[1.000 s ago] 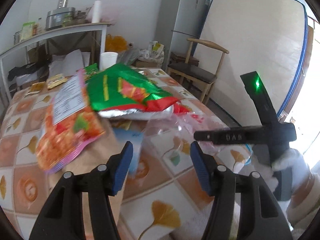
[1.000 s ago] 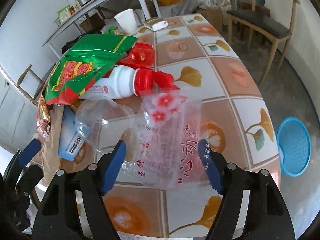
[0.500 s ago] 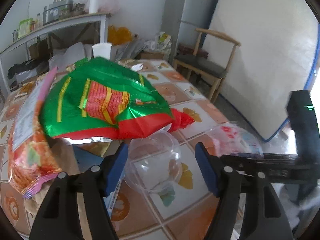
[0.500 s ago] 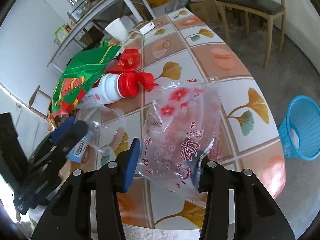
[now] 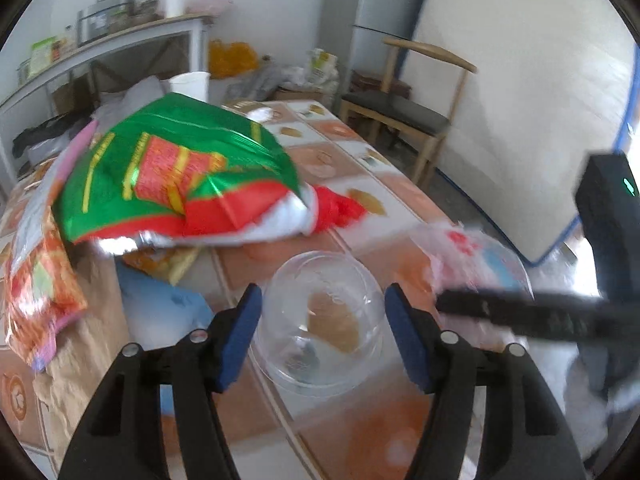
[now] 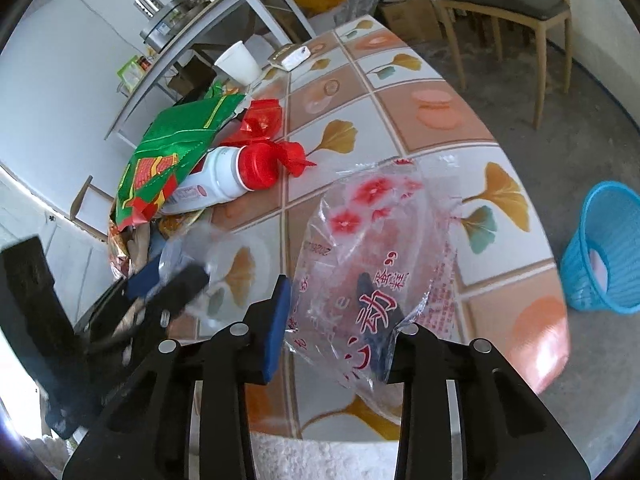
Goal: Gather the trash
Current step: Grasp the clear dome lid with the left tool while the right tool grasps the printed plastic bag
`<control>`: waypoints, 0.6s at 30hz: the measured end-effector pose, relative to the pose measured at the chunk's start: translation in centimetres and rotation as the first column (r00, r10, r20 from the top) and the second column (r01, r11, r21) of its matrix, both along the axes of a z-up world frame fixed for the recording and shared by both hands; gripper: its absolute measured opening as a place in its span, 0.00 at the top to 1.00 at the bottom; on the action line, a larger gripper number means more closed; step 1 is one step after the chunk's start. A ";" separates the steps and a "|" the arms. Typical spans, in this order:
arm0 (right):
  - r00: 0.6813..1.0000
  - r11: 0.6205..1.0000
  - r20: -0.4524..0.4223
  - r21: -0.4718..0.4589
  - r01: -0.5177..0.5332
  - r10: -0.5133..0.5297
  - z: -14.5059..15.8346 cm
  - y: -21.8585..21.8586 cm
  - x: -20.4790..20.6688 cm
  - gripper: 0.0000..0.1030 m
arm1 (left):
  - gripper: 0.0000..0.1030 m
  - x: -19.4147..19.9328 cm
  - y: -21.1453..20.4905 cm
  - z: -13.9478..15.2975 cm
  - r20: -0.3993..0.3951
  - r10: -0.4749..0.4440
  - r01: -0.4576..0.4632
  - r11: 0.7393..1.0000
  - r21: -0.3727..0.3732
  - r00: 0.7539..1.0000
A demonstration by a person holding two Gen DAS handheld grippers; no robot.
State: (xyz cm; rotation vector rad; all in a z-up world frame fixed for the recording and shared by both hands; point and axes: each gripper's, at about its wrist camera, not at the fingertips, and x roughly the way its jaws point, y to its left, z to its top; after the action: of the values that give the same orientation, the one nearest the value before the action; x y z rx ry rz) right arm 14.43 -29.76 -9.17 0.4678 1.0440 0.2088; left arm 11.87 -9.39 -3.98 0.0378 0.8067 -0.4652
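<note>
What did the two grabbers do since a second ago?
The right gripper has closed in around the clear printed bag, jaws still closing. The left gripper moved from the snack bags to straddle the clear plastic cup, not gripping it. The green snack bag, white bottle and blue basket stayed put.

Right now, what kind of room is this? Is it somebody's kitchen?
Probably a home kitchen or dining room. There is a tiled-pattern table strewn with snack wrappers, a wooden chair beside a tall fridge, and a shelf holding metal pots. A blue bin stands on the floor.
</note>
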 end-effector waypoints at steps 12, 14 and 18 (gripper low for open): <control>1.000 1.000 0.001 -0.017 -0.001 0.001 0.5 -0.8 -1.3 0.44 | 0.29 -1.6 -0.1 -1.1 -0.019 -0.037 0.038 0.999 0.026 0.999; 1.000 0.999 -0.003 -0.032 0.001 -0.001 0.4 -0.8 -1.4 0.43 | 0.29 -1.3 -0.3 -1.4 -0.019 -0.034 0.035 0.999 0.030 0.999; 1.000 0.999 -0.005 -0.027 0.020 -0.020 0.3 -1.0 -1.6 0.43 | 0.34 -1.1 -0.8 -1.9 -0.025 -0.032 0.033 0.999 0.034 0.999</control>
State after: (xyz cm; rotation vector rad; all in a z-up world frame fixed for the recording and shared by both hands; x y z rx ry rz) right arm 12.83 -30.75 -8.90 0.4543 1.0459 0.1758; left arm 10.79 -10.18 -5.92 0.0773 0.8389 -0.4835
